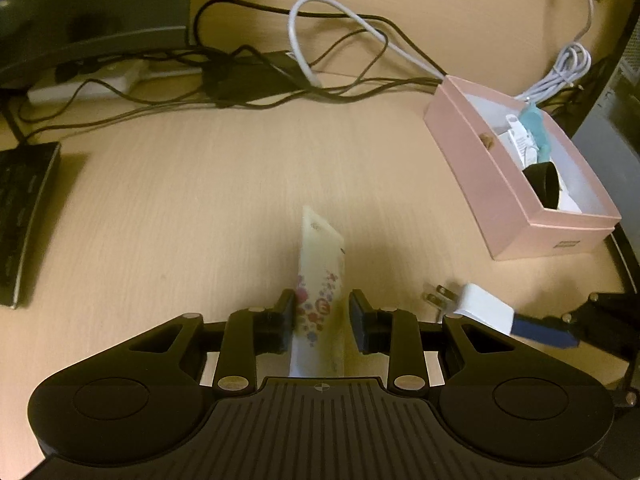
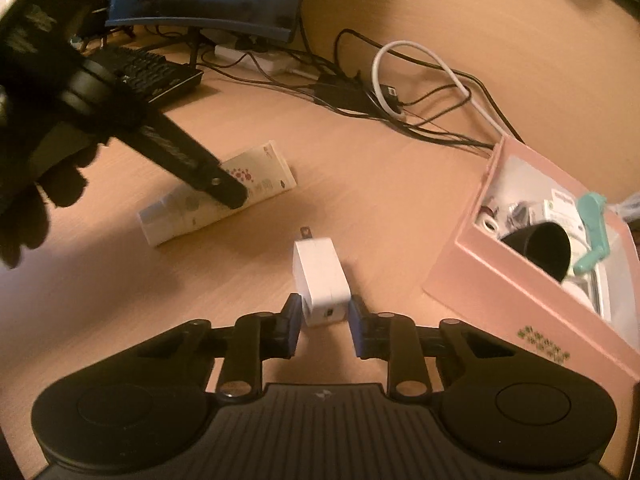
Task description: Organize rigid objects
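At nine o'clock in the left wrist view we see a flat black keyboard (image 1: pixel 24 220) with a thin pale edge, lying on the desk (image 1: pixel 180 208), whose surface is pale wood grain with a matte finish. Toward eleven o'clock a dark curved monitor base (image 1: pixel 92 52) stands over a white power strip (image 1: pixel 88 84), and thin black cables (image 1: pixel 240 92) loop across the top with one thicker white cable (image 1: pixel 340 24).

At six o'clock our left gripper (image 1: pixel 322 320), black ribbed plastic with flat dark pads, is closed on a cream tube (image 1: pixel 320 280) printed with small flowers; the tube is flat-ended and runs away from us between the pads. The right wrist view shows the same tube (image 2: pixel 224 196) lying on the desk at ten o'clock, with a black finger (image 2: pixel 200 168) of that gripper pressed onto it.

At six o'clock in the right wrist view our right gripper (image 2: pixel 324 320), with blue-edged pads, is closed on the rear end of a white charger (image 2: pixel 320 276), a smooth rounded block with two metal prongs pointing away. It rests on the desk.

At three o'clock sits an open pink cardboard box (image 2: pixel 480 280), rectangular with sharp corners and a white lining. Inside we see a black cup (image 2: pixel 544 248) lying on its side, a teal plastic piece (image 2: pixel 592 232) and small white items too jumbled to tell apart.
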`<state>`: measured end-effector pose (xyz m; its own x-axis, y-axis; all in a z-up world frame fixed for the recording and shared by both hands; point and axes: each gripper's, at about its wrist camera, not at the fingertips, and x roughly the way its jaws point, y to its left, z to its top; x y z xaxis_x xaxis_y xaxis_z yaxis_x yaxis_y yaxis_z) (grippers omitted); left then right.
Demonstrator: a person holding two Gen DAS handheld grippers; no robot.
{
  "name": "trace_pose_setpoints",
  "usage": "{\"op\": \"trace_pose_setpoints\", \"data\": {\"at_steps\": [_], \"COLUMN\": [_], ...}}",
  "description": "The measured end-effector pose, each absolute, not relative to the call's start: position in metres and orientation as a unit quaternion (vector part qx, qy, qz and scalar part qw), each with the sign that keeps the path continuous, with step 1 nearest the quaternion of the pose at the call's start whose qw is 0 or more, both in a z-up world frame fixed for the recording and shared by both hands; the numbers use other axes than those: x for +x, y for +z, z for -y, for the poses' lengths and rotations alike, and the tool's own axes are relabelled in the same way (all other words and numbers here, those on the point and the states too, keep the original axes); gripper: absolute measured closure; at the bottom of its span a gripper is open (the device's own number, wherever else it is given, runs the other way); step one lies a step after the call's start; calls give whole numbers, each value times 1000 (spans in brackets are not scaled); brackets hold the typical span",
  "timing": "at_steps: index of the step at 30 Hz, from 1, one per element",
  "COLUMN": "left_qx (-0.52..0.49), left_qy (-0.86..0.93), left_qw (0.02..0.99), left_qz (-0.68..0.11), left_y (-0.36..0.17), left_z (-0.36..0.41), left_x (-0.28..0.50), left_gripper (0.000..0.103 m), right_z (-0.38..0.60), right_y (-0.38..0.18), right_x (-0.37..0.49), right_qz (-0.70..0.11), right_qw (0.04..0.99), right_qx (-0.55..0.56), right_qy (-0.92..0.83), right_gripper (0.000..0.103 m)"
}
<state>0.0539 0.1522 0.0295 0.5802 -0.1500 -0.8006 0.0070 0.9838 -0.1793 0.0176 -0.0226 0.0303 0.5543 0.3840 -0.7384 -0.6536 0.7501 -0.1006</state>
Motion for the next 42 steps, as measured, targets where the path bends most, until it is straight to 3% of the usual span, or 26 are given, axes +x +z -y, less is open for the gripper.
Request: {"op": "trace_pose_setpoints", "data": {"at_steps": [6,10,16,18,20,21,22,42], "left_qx": [-87,-112,-109,-101,-96,-97,-99,-110], "left_qy": [-55,-53,-63,-68,-70,-70,-69,-140], "left_qw": [880,875,878,878,878,877,876,870], "left_qz": [-464,-468,-462,-463,-464,-465,-466,-461], "left_y": [27,26,25,25,25,25,25,27], "left_z": [-148,-153,-153,-152,-151,-151,-151,-113], "left_x": [36,17,4,3,2,3,3,-20], "left_gripper": [77,77,76,76,76,76,76,78], "right_z": [31,29,12,7,4,3,3,120], "right_y": [34,37,33,30,29,29,29,71], "right_x": [11,11,31,39,44,44,43,-17], "right_qz": [-359,-341,-342,-351,-361,-364,-364,-377], "right_qw": [869,876,871,868,863,861,861,894], "right_qx": [-173,-186,-193,-188,-184,-186,-189,-115], "right_qy": [294,286,295,297,301,302,301,212], "right_gripper": [77,51,50,52,67,80,83,83]}}
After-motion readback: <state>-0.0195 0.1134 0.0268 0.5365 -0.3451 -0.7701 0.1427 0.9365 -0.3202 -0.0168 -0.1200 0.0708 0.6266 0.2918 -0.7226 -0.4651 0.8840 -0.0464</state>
